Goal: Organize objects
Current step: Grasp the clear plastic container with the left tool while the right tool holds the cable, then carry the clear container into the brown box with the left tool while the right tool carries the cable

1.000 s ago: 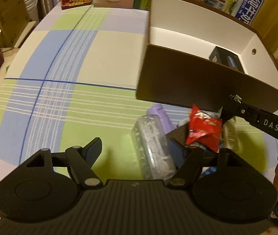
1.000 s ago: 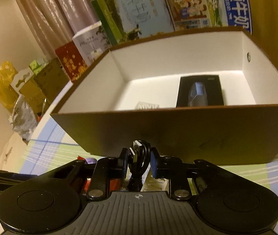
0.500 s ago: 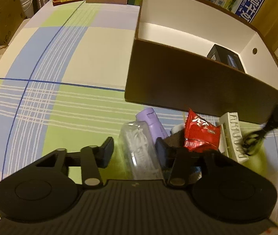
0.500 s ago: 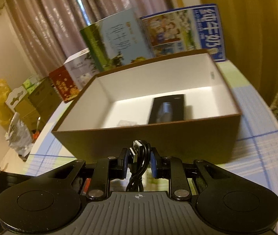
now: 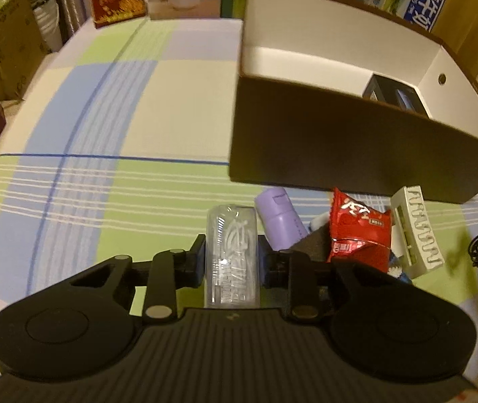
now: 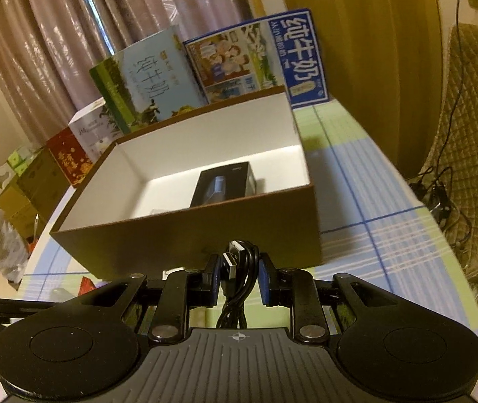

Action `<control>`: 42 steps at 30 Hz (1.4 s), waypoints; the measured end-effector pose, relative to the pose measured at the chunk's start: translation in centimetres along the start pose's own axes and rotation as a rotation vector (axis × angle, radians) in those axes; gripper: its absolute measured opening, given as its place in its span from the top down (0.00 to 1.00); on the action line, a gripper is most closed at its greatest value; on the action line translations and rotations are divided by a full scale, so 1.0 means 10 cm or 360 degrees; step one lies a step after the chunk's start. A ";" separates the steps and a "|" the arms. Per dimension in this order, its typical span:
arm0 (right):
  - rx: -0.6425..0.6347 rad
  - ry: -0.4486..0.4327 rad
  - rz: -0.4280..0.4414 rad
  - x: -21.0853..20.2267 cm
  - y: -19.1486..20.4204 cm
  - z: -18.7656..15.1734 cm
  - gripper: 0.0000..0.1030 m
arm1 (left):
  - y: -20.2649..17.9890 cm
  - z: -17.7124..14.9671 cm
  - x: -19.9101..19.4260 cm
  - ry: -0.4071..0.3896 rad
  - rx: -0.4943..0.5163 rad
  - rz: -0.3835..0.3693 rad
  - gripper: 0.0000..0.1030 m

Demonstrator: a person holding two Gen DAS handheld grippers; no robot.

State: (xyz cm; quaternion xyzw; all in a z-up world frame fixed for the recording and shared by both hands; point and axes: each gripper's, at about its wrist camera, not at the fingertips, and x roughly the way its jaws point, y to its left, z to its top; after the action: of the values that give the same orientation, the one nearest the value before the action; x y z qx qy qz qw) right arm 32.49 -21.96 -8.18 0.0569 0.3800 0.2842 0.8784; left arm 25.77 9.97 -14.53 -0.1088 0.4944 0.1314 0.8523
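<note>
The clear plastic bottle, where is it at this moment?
In the left wrist view the clear plastic bottle lies between the left gripper's fingers, beside the purple bottle, before the brown box.

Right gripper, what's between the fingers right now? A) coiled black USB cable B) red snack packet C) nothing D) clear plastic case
A: the right gripper is clamped on the coiled black USB cable, its plug sticking up between the pads, in front of the brown box.
</note>
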 end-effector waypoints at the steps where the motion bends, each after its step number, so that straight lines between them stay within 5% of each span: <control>1: 0.0000 -0.0008 0.0000 -0.02 -0.01 0.01 0.81 | 0.03 0.01 -0.04 -0.0014 -0.0006 0.0007 0.76; 11: -0.0064 -0.0117 0.0037 -0.20 0.04 0.35 0.81 | 0.21 0.34 -0.63 -0.0232 -0.0048 0.0026 0.76; 23: -0.0163 -0.0287 0.0064 -0.11 0.19 0.97 0.81 | -0.17 1.01 -0.83 -0.0423 0.0077 -0.0104 0.76; 42: -0.0251 -0.0111 -0.0090 0.65 0.23 1.17 0.81 | -0.69 1.50 -0.12 -0.0284 0.0269 -0.0123 0.76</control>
State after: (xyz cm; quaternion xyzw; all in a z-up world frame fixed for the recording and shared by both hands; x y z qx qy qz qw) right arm 43.23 -15.16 -3.36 -0.0133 0.3270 0.2861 0.9006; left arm 39.68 8.07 -5.83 -0.0434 0.4214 0.0655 0.9035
